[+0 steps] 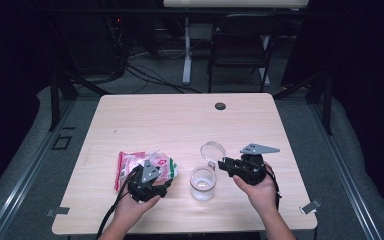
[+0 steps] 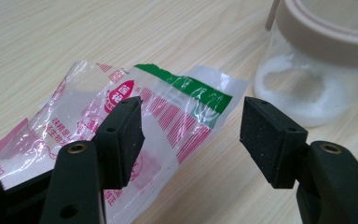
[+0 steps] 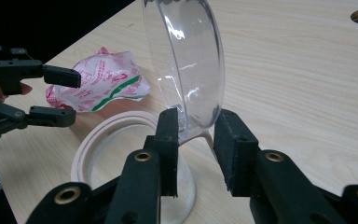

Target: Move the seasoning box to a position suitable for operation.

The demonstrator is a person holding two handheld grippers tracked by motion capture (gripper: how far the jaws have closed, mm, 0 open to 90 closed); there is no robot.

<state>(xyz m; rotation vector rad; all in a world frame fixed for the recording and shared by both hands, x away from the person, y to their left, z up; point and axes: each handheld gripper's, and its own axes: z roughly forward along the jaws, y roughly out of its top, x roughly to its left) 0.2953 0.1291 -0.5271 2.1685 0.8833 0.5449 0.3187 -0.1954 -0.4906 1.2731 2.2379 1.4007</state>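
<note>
A clear glass jar (image 1: 202,184) with a beige rim (image 3: 98,140) stands near the table's front, with white powder at its bottom (image 2: 307,84). Its clear domed lid (image 1: 213,149) stands on edge behind the jar. My right gripper (image 1: 222,163) reaches it from the right, and both pads lie against the lid's lower edge (image 3: 186,93). A crumpled clear bag printed in red and green (image 1: 130,165) lies left of the jar. My left gripper (image 1: 166,184) hovers over the bag's near end (image 2: 177,112), jaws wide apart and off the bag.
The pale wooden table (image 1: 180,120) has a round cable hole (image 1: 220,106) at the back. A dark chair (image 1: 242,42) and a table leg (image 1: 186,50) stand beyond it. Metal clips (image 1: 310,206) sit at the front corners.
</note>
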